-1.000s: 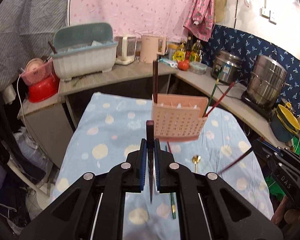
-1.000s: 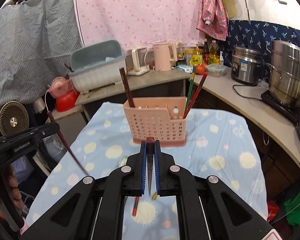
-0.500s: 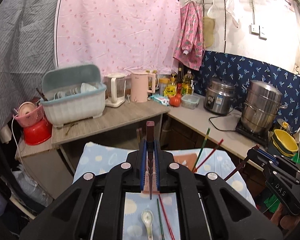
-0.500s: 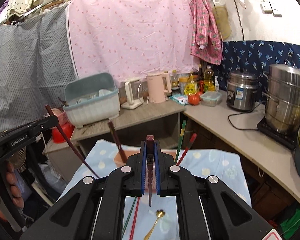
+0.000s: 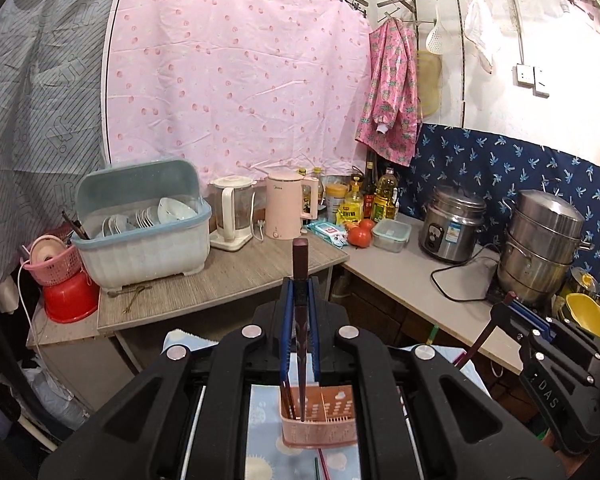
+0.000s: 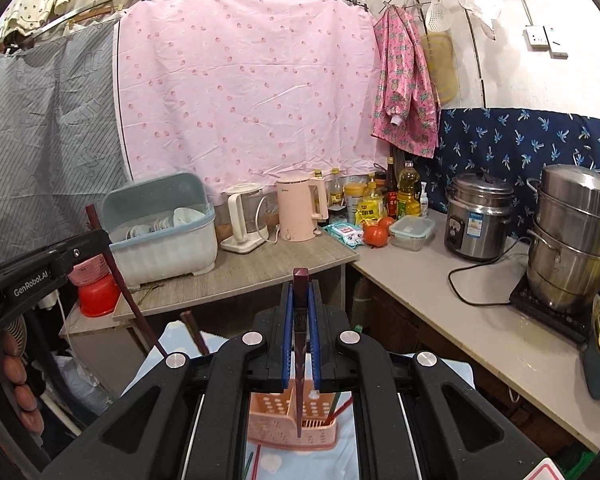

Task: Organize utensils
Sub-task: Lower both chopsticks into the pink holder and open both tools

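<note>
My left gripper [image 5: 300, 286] is shut on a dark brown chopstick [image 5: 301, 360] that hangs point down. Its tip is just over the left compartment of the pink perforated utensil basket [image 5: 332, 426]. My right gripper [image 6: 301, 286] is shut on a matching dark chopstick [image 6: 299, 380], whose tip hangs over the same basket [image 6: 276, 420]. One more dark chopstick [image 6: 194, 332] leans out of the basket's left side. Red and green chopsticks [image 6: 340, 404] stand in its right compartment. Each gripper shows in the other's view: the right gripper [image 5: 510, 312] and the left gripper [image 6: 98, 240].
Loose red and green chopsticks [image 5: 320, 466] lie on the blue spotted tablecloth [image 5: 266, 420] in front of the basket. Behind are a counter with a dish rack [image 5: 140, 236], blender, pink kettle [image 5: 286, 208], tomatoes, rice cooker [image 5: 450, 226] and steel steamer [image 5: 540, 248]. Fingers [image 6: 18, 380] hold the left tool.
Both grippers have risen and moved forward with their chopsticks. The basket, first ahead of the fingers, now sits below them. The spoon on the cloth has dropped out of view.
</note>
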The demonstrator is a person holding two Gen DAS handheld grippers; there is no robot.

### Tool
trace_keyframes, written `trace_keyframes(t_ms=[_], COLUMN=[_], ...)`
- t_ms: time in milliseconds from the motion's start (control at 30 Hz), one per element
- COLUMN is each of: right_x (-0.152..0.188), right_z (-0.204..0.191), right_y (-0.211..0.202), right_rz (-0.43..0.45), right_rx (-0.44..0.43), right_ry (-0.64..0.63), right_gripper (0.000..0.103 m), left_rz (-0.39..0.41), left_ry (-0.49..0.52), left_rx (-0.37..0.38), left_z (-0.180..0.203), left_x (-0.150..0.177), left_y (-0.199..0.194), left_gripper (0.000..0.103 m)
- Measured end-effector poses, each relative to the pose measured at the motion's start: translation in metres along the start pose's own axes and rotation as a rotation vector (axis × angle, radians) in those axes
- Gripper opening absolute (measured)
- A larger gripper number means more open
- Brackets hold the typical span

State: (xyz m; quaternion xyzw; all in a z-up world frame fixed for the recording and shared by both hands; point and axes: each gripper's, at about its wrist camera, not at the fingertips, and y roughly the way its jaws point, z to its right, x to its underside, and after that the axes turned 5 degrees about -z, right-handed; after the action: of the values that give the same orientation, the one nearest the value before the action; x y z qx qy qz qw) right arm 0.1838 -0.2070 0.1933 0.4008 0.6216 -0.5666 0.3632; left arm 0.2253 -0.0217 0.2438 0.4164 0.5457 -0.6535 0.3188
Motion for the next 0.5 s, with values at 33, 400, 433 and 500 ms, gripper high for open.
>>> trace_keyframes(t_ms=[33, 400, 433, 500], right_x=[-0.002, 0.000, 0.003, 0.012], right_z=[-0.001, 0.004, 0.005, 0.006], right_y=[0.004, 0.054, 0.059, 0.070], right_rz=[0.003, -0.033, -0.043, -0.070], right_rx=[0.006, 0.018, 0.016, 0.015], right_ry=[-0.004, 0.010, 0.012, 0.016], right_gripper=[0.007, 0.007, 0.007, 0.007], left_rz=[0.002, -0.057, -0.068, -0.087], left_ry=[-0.001, -0.005, -0.003, -0.002], left_rx=[-0.003, -0.014, -0.018, -0.024], left_z=[0.000, 0.000, 0.000, -0.001], left_x=[-0.002, 0.011, 0.014, 0.022], left_y=[0.004, 0.059, 0.065, 0.074], left_gripper=[0.007, 0.007, 0.007, 0.007])
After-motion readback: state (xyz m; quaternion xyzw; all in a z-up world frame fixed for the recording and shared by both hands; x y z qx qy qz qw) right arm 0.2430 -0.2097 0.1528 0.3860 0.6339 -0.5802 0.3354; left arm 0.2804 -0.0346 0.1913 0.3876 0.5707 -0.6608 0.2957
